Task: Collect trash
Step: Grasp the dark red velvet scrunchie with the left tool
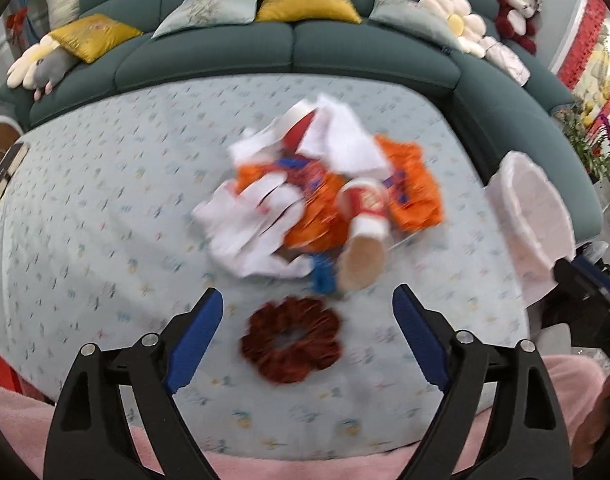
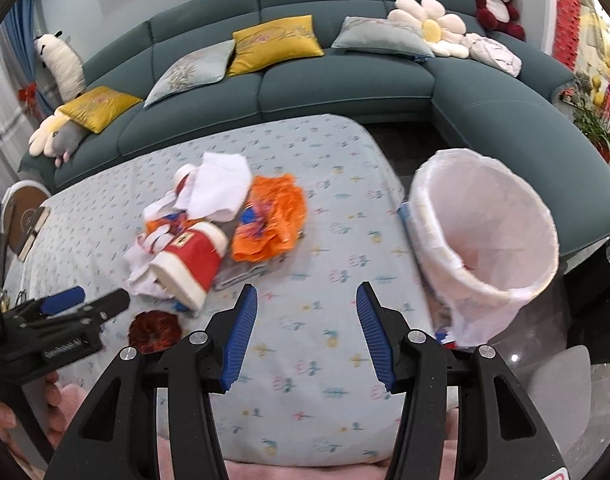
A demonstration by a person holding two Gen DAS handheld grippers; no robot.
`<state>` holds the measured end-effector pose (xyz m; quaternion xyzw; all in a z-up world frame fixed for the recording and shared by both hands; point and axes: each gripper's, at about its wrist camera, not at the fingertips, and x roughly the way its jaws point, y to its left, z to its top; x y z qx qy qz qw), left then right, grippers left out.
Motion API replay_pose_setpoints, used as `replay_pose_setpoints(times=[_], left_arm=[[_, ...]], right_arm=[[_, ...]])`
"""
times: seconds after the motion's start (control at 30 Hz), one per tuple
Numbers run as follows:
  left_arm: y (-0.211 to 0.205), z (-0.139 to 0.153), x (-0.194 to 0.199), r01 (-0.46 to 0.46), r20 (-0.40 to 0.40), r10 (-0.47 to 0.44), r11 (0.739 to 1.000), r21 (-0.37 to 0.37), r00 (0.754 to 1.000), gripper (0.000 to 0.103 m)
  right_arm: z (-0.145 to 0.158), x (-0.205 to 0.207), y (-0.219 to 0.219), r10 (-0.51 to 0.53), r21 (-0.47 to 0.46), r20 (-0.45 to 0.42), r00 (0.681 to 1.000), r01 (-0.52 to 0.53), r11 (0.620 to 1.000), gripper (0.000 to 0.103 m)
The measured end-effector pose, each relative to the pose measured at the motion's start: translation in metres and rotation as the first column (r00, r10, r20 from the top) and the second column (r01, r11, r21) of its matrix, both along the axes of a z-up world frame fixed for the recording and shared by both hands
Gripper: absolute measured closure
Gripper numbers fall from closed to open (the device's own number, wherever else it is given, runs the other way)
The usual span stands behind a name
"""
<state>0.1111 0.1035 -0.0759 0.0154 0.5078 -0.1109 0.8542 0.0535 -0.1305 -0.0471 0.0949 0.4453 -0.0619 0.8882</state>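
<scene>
Two sets of jaws, both spread wide and holding nothing. My left gripper (image 1: 307, 320) hangs over the near part of the worktop (image 1: 105, 208), a dark red scrunchie (image 1: 291, 346) lying between its blue pads, low in the view. Just beyond it is the trash pile (image 1: 313, 196): white tissues (image 1: 249, 224), crumpled orange wrappers (image 1: 413, 192), and a red paper cup (image 1: 365, 224) on its side. The cup's long axis runs roughly toward and away from me, open mouth toward me, so jaws closing from left and right would take it across its width. That view is blurred, so finer detail I cannot tell.

My right gripper (image 2: 307, 328) hovers over bare cloth, between the pile (image 2: 221, 224) on its left and the lined bin (image 2: 485, 240) on its right, which tips toward me at the worktop's edge. The left is plainly nearer the trash, so I judge it should reach forward past the scrunchie for the cup; the right sits better for the bin.
</scene>
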Motion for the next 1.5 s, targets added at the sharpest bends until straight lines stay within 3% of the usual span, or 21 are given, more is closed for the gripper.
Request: replay_pose_setpoints(times=[0.3,0.6,0.67,0.7,0.77,0.87,1.13,1.5], left_arm=[[0.033,-0.046,0.005,-0.064,-0.088,0.066,0.998,0.018,0.994,0.024],[0.030,-0.078,0.008,-0.058,-0.187,0.057,0.998,0.001,0.981,0.041],[0.030,-0.084,0.008,-0.057,-0.202,0.056,0.998,-0.003,0.978,0.053],[0.030,-0.086,0.008,-0.054,-0.210,0.050,0.998,-0.012,0.976,0.066],[0.028,-0.090,0.008,-0.045,-0.226,0.040,0.999,-0.018,0.973,0.082],[0.027,-0.085,0.006,-0.043,-0.208,0.038,0.999,-0.022,0.977,0.088],[0.034,-0.053,0.010,-0.073,-0.141,0.064,0.995,-0.061,0.988,0.089],[0.046,-0.021,0.030,-0.126,-0.085,0.115,0.982,-0.139,0.990,0.090]], right_arm=[[-0.012,0.008,0.040,0.057,-0.023,-0.035,0.998,-0.057,0.998,0.053],[-0.023,0.017,0.066,0.096,-0.033,-0.063,0.993,-0.098,0.995,0.053],[-0.027,0.019,0.070,0.101,-0.037,-0.072,0.992,-0.103,0.994,0.053],[-0.028,0.019,0.071,0.102,-0.037,-0.076,0.992,-0.105,0.994,0.053],[-0.031,0.021,0.072,0.105,-0.038,-0.084,0.991,-0.108,0.993,0.053],[-0.036,0.023,0.075,0.111,-0.039,-0.094,0.989,-0.115,0.993,0.053],[-0.048,0.039,0.082,0.119,0.001,-0.113,0.986,-0.119,0.993,0.055],[-0.067,0.068,0.106,0.165,0.012,-0.141,0.976,-0.165,0.986,0.069]])
